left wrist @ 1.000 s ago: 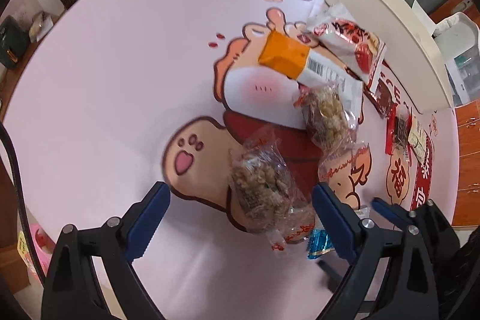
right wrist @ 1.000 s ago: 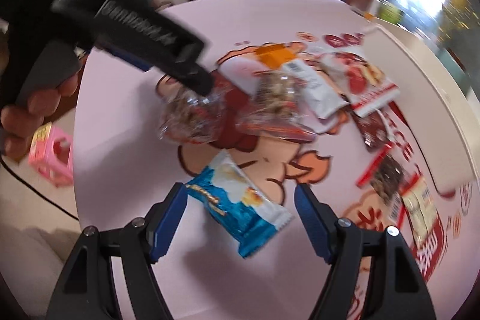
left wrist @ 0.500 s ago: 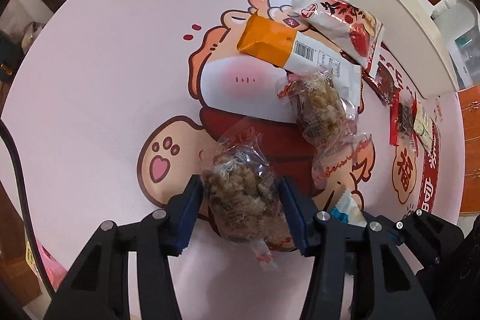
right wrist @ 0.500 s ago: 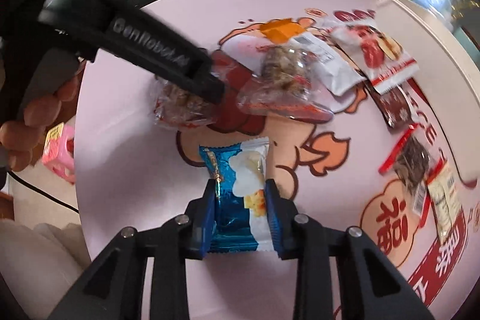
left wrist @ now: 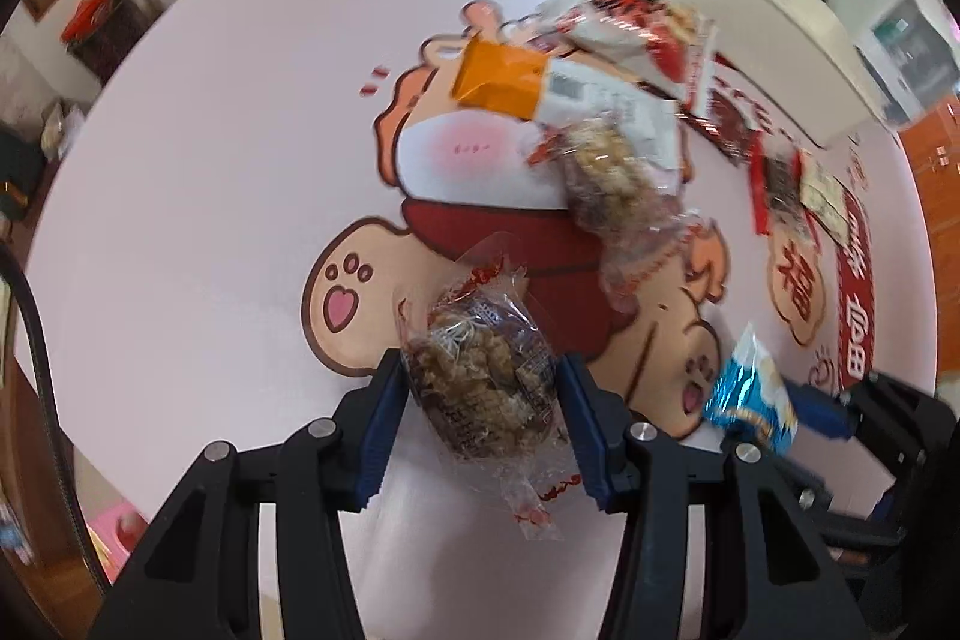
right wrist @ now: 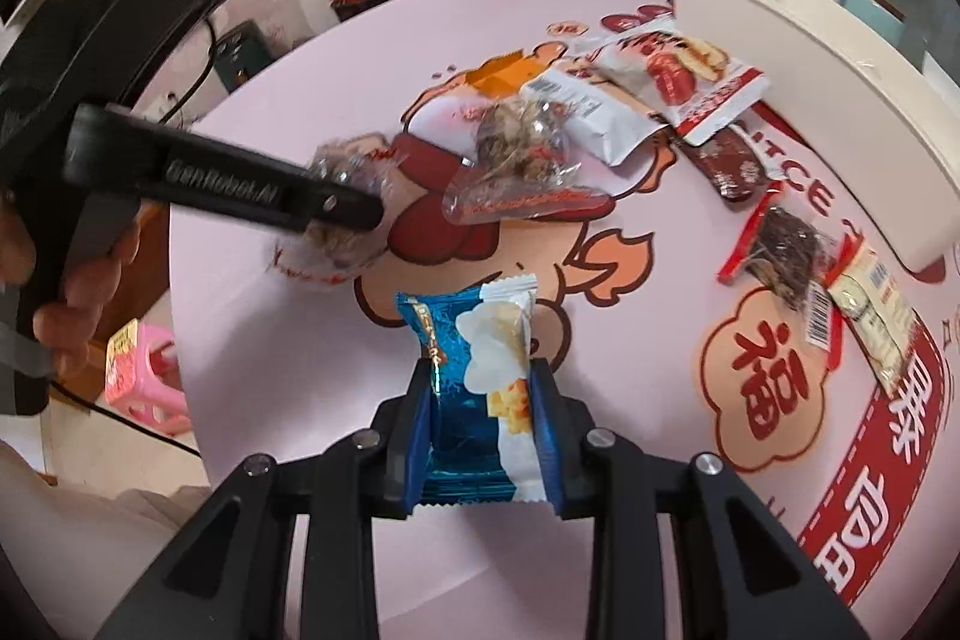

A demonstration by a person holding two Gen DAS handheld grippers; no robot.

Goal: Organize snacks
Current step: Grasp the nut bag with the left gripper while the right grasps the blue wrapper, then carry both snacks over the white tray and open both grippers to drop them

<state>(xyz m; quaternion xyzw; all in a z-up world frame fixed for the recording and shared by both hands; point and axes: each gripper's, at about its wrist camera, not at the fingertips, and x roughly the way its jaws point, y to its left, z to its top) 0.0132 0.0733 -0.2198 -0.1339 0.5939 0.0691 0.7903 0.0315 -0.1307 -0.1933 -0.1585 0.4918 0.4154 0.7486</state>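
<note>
The clear packet of brown clusters [left wrist: 480, 388] sits squarely between the blue pads of the left gripper [left wrist: 483, 400], which is clamped on its sides. The blue-and-white snack packet [right wrist: 480, 388] stands upright in the right gripper [right wrist: 483, 424], pinched by both pads at its lower half. Both jaws closed onto their packets within the last second and now stand narrow. More snacks lie on the round pink surface [left wrist: 210, 160] with its cartoon print: a second clear packet [right wrist: 522, 160], an orange-and-white pouch [left wrist: 528, 82], a red-and-white pouch [right wrist: 672, 82]. A white tray [right wrist: 840, 100] rests along the surface's far edge. A pink stool [right wrist: 144, 382] stands on the floor.
</note>
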